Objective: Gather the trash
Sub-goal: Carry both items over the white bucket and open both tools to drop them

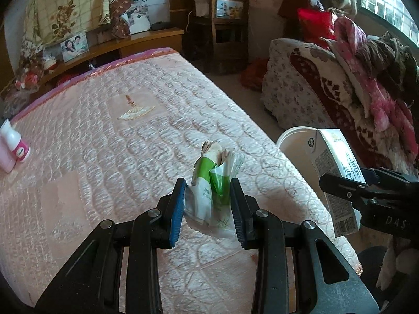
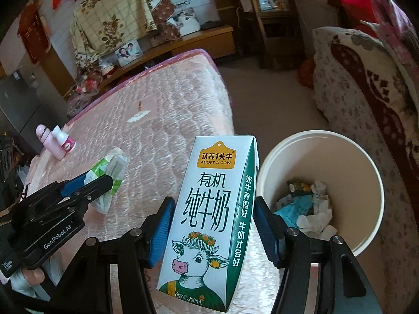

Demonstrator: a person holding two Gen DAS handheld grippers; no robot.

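Clearly the job was the drop: both loads had to clear the rim of the white bin (image 2: 366,172), which stood on the floor just beside the bed (image 1: 131,136) — already part full. The right tool (image 2: 212,231), jaws about half apart, was clamped on the milk carton (image 2: 209,209), upright near the bin's mouth, best carried fully over it before letting go. The left tool (image 1: 208,206), jaws narrow, pinched a crumpled green-and-white wrapper (image 1: 212,183) above the mattress. Two small pink bottles (image 1: 13,149) stood well apart, obstructing nothing.
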